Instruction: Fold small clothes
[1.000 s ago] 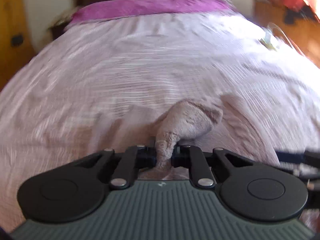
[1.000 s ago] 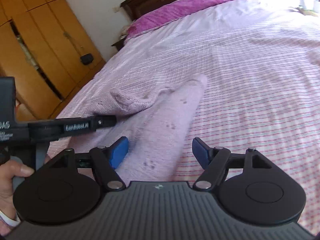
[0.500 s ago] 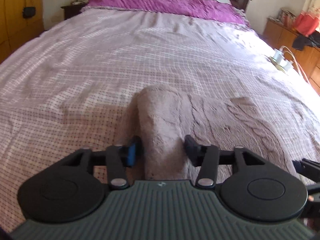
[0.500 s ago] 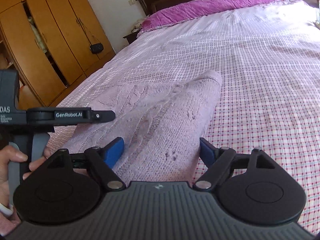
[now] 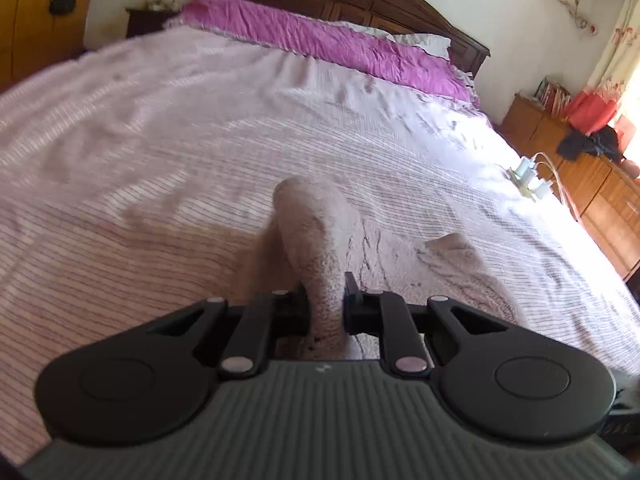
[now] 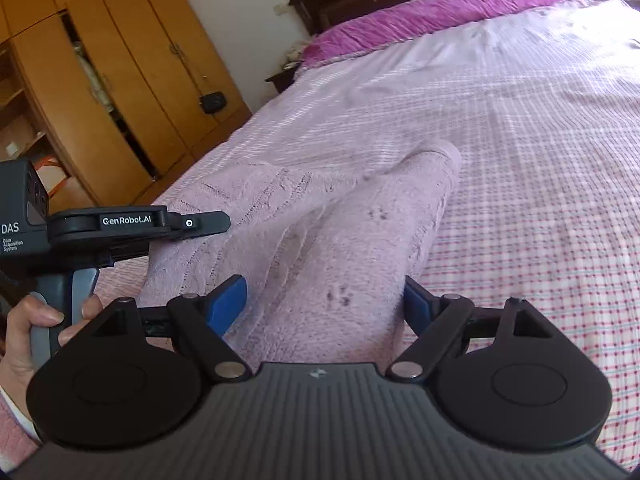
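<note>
A pink knitted garment (image 5: 316, 228) lies on the bed, part of it drawn up in a long roll toward my left gripper (image 5: 325, 312), which is shut on that roll. The rest of the garment spreads flat to the right. In the right wrist view the same garment (image 6: 360, 232) runs between the blue pads (image 6: 230, 300) of my right gripper (image 6: 322, 304), which stands open around a fold of it. The left gripper (image 6: 218, 222) shows there from the side, held by a hand (image 6: 36, 320), with its tip over the garment's left edge.
The bed sheet (image 5: 160, 152) is pink and checked, with a purple pillow cover (image 5: 328, 40) and a dark headboard at the far end. A wooden wardrobe (image 6: 100, 80) stands left of the bed, a dresser (image 5: 592, 184) to the right. White chargers (image 5: 528, 172) lie at the bed's right edge.
My left gripper was shut on the garment, opened half a second ago, and is shut on the rolled part again. The right gripper has stayed open over the garment.
</note>
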A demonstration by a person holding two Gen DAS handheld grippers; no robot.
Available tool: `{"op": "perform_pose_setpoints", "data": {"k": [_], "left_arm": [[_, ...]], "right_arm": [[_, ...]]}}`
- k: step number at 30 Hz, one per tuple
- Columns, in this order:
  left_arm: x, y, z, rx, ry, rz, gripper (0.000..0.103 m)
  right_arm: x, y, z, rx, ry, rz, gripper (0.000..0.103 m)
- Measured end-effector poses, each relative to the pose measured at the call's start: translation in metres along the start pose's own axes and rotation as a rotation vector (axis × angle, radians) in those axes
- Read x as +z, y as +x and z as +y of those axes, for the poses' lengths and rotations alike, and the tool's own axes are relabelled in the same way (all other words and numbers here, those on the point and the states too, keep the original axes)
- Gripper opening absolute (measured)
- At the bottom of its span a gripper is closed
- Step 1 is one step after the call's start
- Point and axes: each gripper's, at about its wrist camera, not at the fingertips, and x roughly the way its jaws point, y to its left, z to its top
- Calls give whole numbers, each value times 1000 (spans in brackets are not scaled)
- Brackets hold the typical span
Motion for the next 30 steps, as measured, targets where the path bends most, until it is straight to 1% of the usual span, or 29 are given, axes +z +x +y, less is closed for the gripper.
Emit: {"op": "perform_pose_setpoints", "data": {"k": [2,3,5,7,9,10,11,12,13,14,17,19,21,22,23,26,28,30], "left_arm": [[-2,8,7,47,19,39,18],[-4,14,11,58,13,59,18],[-7,22,18,53,-11,75,20],[-7,21,19,48,-23,74,22],[-6,16,18,38,-40,82,26],[-5,12,17,29,-50,89,31],[-7,5,16,22,-56,95,39],[-7,0,14,17,-58,105,44],[-9,-7,12,10,-52,116,53],[-10,-12,10,4,-40,127,60],[-21,-28,2,12,22,156,62],[-30,-32,-3,50,89,163,64],[-39,-34,-4,128,167,122,73],[-43,-34,0,166,183,108,82],[-44,-34,3,178,178,105,85],[-42,-35,16,129,91,125,85],[-39,-33,22,71,34,146,83],[-38,-28,29,5,-35,180,82]], "right_arm": [[-1,2,3,-10,-21,13,87],[-1,3,5,-19,-32,19,87],[-4,3,7,-31,-47,28,87],[-5,0,7,-38,-43,33,87],[-6,-5,7,-37,-25,39,87],[-7,-9,8,-38,-18,40,87],[-9,-13,8,-39,-15,37,87],[-10,-17,10,-43,-14,36,87],[-12,-21,12,-42,-14,33,87],[-15,-26,14,-37,-11,31,87],[-17,-33,25,-42,-13,34,87],[-20,-36,35,-36,-39,37,87],[-25,-36,46,-38,-91,47,89],[-27,-35,51,-47,-122,56,89],[-29,-34,54,-55,-143,63,90],[-29,-36,53,-61,-151,77,90],[-25,-41,44,-41,-96,67,90],[-19,-47,28,9,-16,45,90]]}}
